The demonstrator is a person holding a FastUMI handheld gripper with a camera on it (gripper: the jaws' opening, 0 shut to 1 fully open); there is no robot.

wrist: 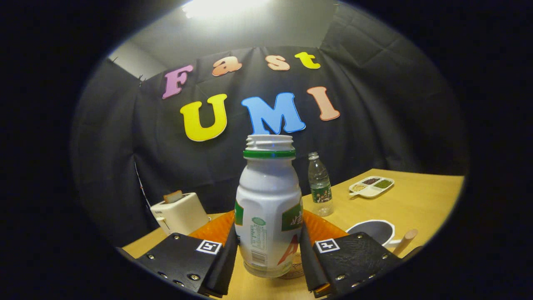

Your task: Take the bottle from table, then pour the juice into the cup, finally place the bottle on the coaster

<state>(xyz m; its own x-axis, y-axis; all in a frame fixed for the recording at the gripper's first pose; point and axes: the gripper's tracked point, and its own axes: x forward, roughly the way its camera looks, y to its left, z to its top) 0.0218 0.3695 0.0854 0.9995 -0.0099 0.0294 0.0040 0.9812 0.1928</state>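
White plastic bottle (268,208) w/ green neck ring, green-and-red label, cap off, stands upright between the two fingers of the gripper (268,254). Both fingers press on its lower sides, one per flank, so the tool is clamped on the bottle. Bottle base looks to sit just above or on the light wooden table (416,204); can't tell which, contact line is blurred. Under/behind the base a round woven coaster (295,271) peeks out, mostly hidden by the bottle and the right finger. Orange ribbed parts of the gripper show behind the bottle on either side.

Gripper held level, pointing fwd across the table toward the black cloth wall; holding hand can't be seen.

Beyond the right finger: grey cup (372,231) w/ white rim and wooden handle, its lower part cut off by the finger. Further back, near the wall-side edge of the table, a clear plastic water bottle (320,185) w/ green label, upright. Toward the far right corner, a white divided tray (372,186) w/ small fillings, contents too small to make out. By the left edge, a cream toaster (181,212) w/ a slice of bread (173,196) sticking out.
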